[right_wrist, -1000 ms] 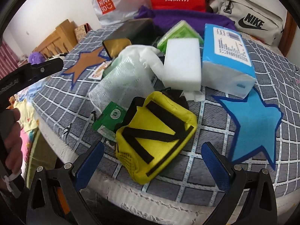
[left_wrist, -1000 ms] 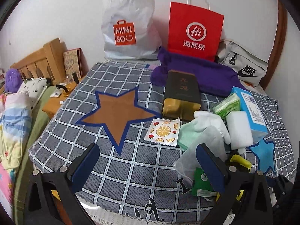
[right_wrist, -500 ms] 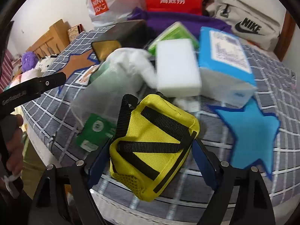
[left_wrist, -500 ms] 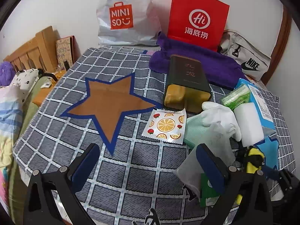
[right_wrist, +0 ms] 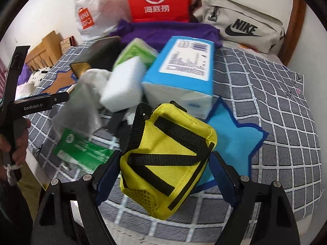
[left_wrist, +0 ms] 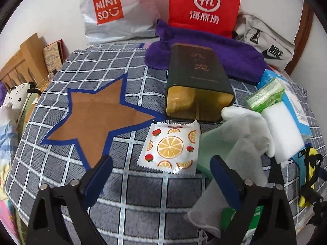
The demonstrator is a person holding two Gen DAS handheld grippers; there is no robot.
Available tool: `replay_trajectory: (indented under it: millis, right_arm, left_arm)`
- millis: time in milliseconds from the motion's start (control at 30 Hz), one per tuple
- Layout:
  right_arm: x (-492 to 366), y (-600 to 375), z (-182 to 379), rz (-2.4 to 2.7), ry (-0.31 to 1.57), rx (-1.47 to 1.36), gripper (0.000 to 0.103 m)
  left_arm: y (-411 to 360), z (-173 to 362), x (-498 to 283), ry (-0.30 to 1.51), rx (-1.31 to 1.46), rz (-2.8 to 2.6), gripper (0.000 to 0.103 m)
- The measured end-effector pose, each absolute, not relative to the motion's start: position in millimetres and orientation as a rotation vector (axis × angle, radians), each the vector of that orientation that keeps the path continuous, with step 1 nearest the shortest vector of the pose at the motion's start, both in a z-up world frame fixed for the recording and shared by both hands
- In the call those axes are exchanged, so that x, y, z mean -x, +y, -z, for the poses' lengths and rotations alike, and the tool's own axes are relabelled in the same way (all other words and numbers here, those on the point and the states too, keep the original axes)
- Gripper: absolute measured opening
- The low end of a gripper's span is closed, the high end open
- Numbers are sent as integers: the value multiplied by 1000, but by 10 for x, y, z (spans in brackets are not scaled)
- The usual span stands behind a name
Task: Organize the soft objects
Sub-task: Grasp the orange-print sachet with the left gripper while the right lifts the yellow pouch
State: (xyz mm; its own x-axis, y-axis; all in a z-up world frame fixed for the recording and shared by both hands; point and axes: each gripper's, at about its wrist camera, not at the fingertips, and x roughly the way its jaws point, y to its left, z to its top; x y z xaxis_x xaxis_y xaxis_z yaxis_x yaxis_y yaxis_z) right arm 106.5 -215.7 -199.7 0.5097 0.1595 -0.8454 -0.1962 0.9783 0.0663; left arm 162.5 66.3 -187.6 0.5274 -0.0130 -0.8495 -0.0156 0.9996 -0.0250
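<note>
Right wrist: my right gripper [right_wrist: 164, 169] clamps the yellow pouch [right_wrist: 167, 159]. Left gripper [left_wrist: 161, 175], just narrowing, holds nothing. Slick fabric might slip out.

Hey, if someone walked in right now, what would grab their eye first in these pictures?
Probably the yellow pouch with black straps, clamped between the right gripper at the bed's near edge. Next, the red paper bag standing against the back wall, and the big brown star on the grey checked blanket, left of the orange-print packet.

One yellow pouch [right_wrist: 169, 155], one white sponge [right_wrist: 122, 87], two tissue packs [right_wrist: 179, 71] [right_wrist: 137, 53].
</note>
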Motion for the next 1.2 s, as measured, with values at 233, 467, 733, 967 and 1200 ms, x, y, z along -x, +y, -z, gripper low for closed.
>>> replay_trajectory:
  millis: [233, 467, 733, 967, 1200]
  right_arm:
    - [-1221, -2208, 2164, -233, 1055, 43, 84]
    - [-1266, -2264, 2177, -269, 1056, 13, 84]
    - [-1205, -2251, 2083, -300, 1033, -1, 83]
    - [-1101, -2233, 1973, -313, 1009, 3, 83]
    - [-1025, -2246, 1769, -313, 964, 10, 83]
  left_arm:
    - [699, 1985, -1733, 1040, 46, 58, 66]
    - [706, 1889, -1715, 1026, 25, 88, 39]
    - [808, 1801, -1606, 1029, 39, 72, 10]
    - [869, 1659, -1480, 994, 39, 58, 5]
    - [896, 1424, -1377, 934, 43, 74, 4]
